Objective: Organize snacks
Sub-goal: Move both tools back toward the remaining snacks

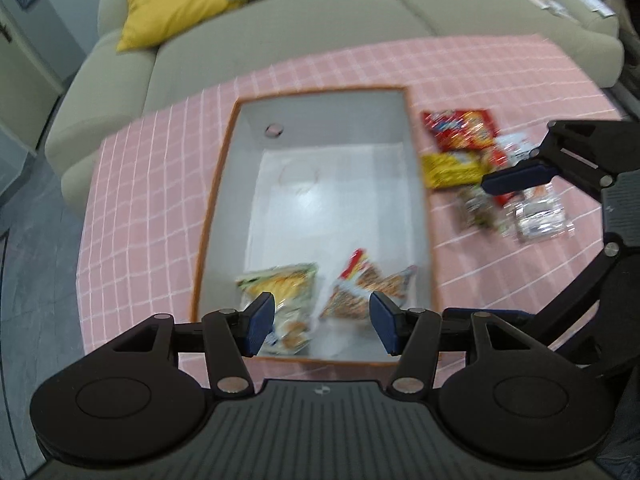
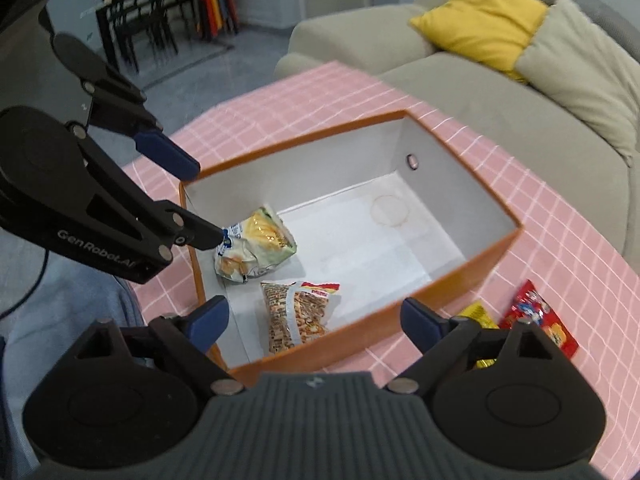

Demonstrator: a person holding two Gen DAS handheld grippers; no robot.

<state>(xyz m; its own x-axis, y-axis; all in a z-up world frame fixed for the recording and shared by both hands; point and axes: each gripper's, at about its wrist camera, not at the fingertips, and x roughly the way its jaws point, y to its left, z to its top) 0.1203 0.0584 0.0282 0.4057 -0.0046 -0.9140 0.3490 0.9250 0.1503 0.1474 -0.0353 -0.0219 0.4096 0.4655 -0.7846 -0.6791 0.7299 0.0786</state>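
Note:
An orange box (image 1: 420, 184) (image 2: 492, 188) with a white inside stands on the pink checked cloth. Two snack bags lie in its near end: a yellow-green one (image 1: 280, 284) (image 2: 260, 248) and a brown peanut one (image 1: 360, 284) (image 2: 300, 312). My left gripper (image 1: 322, 322) (image 2: 192, 200) is open and empty above those bags. My right gripper (image 2: 314, 320) is open and empty over the box's near wall; one of its fingers (image 1: 520, 178) shows above the loose snacks. A red bag (image 1: 460, 128) (image 2: 540, 320), a yellow bag (image 1: 452, 168) (image 2: 480, 316) and several other packets (image 1: 536, 216) lie right of the box.
A beige sofa (image 1: 320, 40) (image 2: 500, 120) with a yellow cushion (image 1: 172, 0) (image 2: 480, 20) runs along the table's far side. Dark chairs and stacked stools (image 2: 160, 12) stand on the grey floor beyond.

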